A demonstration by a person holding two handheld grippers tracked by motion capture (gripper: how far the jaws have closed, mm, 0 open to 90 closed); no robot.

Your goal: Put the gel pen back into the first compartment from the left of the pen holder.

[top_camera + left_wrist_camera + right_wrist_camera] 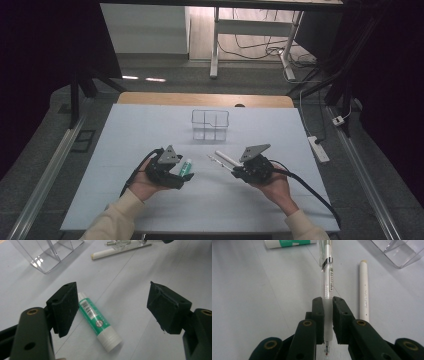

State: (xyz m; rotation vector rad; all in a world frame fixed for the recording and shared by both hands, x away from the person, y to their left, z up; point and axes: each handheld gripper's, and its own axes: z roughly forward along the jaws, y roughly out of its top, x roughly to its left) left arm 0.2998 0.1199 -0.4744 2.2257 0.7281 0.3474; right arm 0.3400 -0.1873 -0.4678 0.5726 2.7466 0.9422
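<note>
- On the left of the pale table, the left gripper hangs over a green-and-white glue stick with its jaws spread wide. The stick lies flat on the sheet, close by one pad and well clear of the other, so nothing is pinched yet.
- Risk here: the stick is round and lies slantwise between the pads. If the jaws close off-centre, I judge it could roll or squirt out sideways.
- Behind, near the middle, a clear compartment organizer stands upright and looks empty; a careless swing could knock so light a thing over.
- Toward the right, a white stick lies loose on the table, just beside the pen.
- On the right, the right gripper is pressed together on a clear pen, pinching its frosted grip near the tip. Held so far toward one end, the long barrel might pivot or droop when lifted.
</note>
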